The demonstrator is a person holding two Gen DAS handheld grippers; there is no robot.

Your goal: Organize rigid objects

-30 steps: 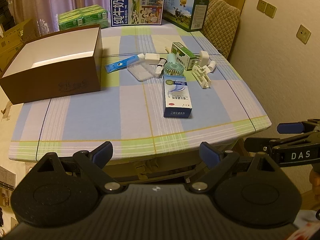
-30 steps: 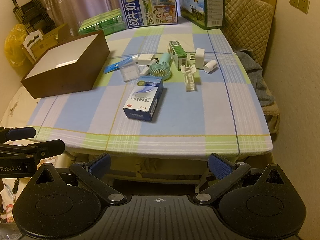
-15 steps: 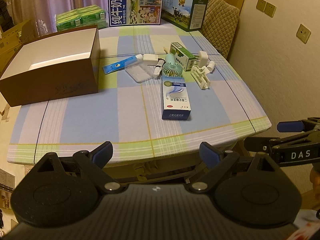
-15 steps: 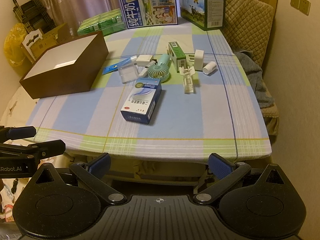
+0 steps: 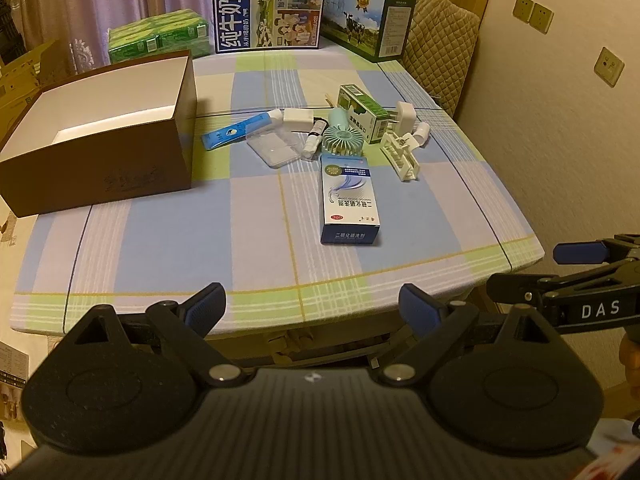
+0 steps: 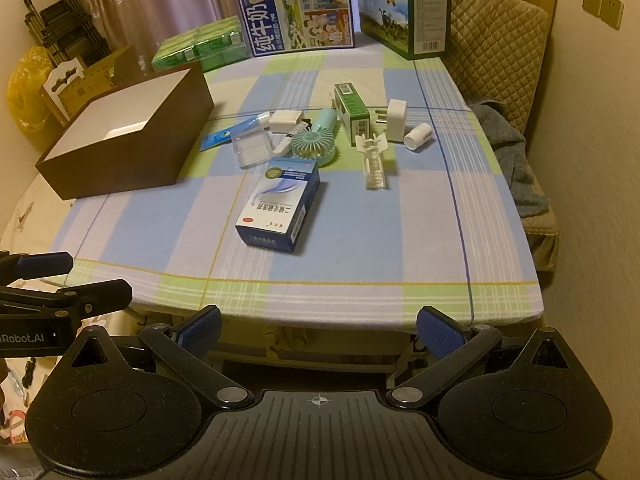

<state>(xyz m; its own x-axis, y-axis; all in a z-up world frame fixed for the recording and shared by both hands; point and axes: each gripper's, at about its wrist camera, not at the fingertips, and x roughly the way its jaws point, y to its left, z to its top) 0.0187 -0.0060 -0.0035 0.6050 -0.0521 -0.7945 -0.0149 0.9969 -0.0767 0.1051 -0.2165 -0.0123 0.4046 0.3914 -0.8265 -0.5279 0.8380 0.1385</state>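
Two views, taken in turn; nothing grasped in either.

Left wrist view:
- left gripper [image 5: 311, 308]: spread wide and empty, short of the near table edge, aimed up the middle of the table; judged a ready pose before a first pick.
- right gripper [image 5: 560, 272]: seen side-on at the right edge, also off the table, released with a gap between its fingers.
- brown box [image 5: 182, 152]: far left on the checked tablecloth [image 5: 160, 240], top open and white interior bare; judged the place meant to receive the loose items.
- blue medicine carton [image 5: 349, 200]: flat on its broad face, nearest of the loose things, clear of the others on three sides; judged the easiest first target.
- mint hand fan [image 5: 342, 140]: just beyond the carton, head touching or nearly touching its far end.
- clear plastic case [image 5: 274, 148] and blue tube [image 5: 236, 132]: left part of the cluster, between fan and box.

Right wrist view:
- right gripper [image 6: 318, 332]: fingers parted, holding nothing, below the near table edge.
- left gripper [image 6: 68, 276]: at the left edge, unclenched too.
- green carton [image 6: 352, 114]: on its side, far in the cluster, beside the fan handle.
- white plug adapter [image 6: 394, 120] and white cylinder [image 6: 418, 136]: right end of the cluster, just beside each other.
- white clip [image 6: 374, 160]: lying flat, near side of the adapter.
- milk cartons [image 6: 296, 16]: upright along the far edge, apart from the clutter; judged storage, not targets.
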